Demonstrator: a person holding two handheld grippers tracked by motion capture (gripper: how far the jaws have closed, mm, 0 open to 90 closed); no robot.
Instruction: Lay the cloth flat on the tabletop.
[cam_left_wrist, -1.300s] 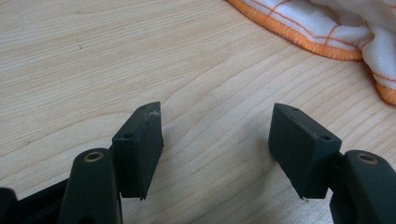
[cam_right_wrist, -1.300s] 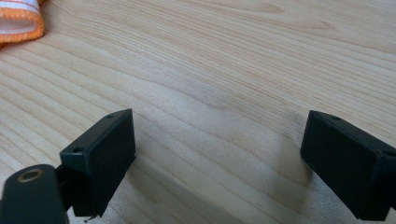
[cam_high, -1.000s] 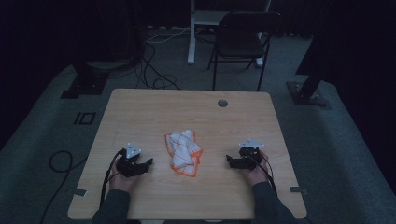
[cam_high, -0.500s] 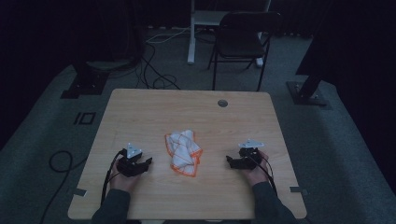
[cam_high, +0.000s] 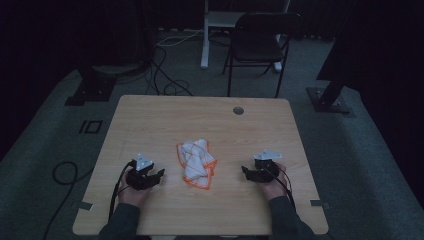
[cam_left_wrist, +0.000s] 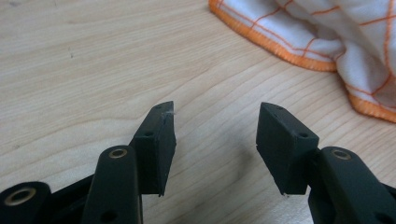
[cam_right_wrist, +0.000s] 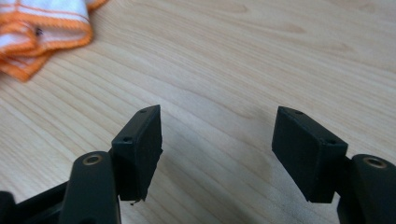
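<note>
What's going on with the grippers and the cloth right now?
Left gripper open, empty, on the table. Right gripper open, empty. Cloth crumpled between them, untouched. Nothing in the way.

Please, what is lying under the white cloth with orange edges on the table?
The cloth lies crumpled, folded over itself, directly on the wooden table. Only bare wood shows around its edges. Whether something small hides beneath its folds cannot be seen. Both tools, left and right, rest apart from it.
</note>
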